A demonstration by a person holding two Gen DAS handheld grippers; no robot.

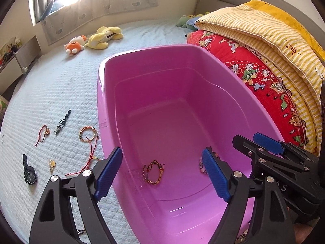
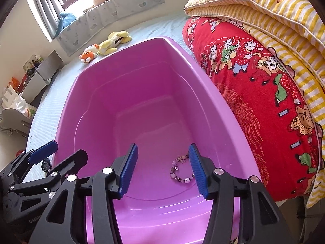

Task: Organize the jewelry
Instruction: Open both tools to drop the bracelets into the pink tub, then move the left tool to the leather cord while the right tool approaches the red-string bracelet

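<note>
A pink plastic tub [image 1: 105, 93] stands on the bed; it also shows in the right wrist view [image 2: 69, 105]. On its floor lie a red-and-gold braided bracelet [image 1: 153, 171] and a pink beaded bracelet [image 2: 181, 170], partly hidden behind my fingers. My left gripper [image 1: 162, 174] is open and empty above the tub's near end. My right gripper [image 2: 162, 170] is open and empty over the beaded bracelet. On the bedspread left of the tub lie a black watch [image 1: 29, 173], a red cord bracelet [image 1: 43, 133], a dark cord necklace [image 1: 63, 122], a braided bracelet [image 1: 87, 134], a yellow charm [image 1: 52, 163] and a red string [image 1: 89, 162].
A red printed quilt [image 1: 264, 77] and a yellow striped blanket [image 1: 274, 30] are piled against the tub's right side. Plush toys [image 1: 91, 40] lie at the far end of the bed. A padded window ledge [image 1: 97, 10] runs along the back.
</note>
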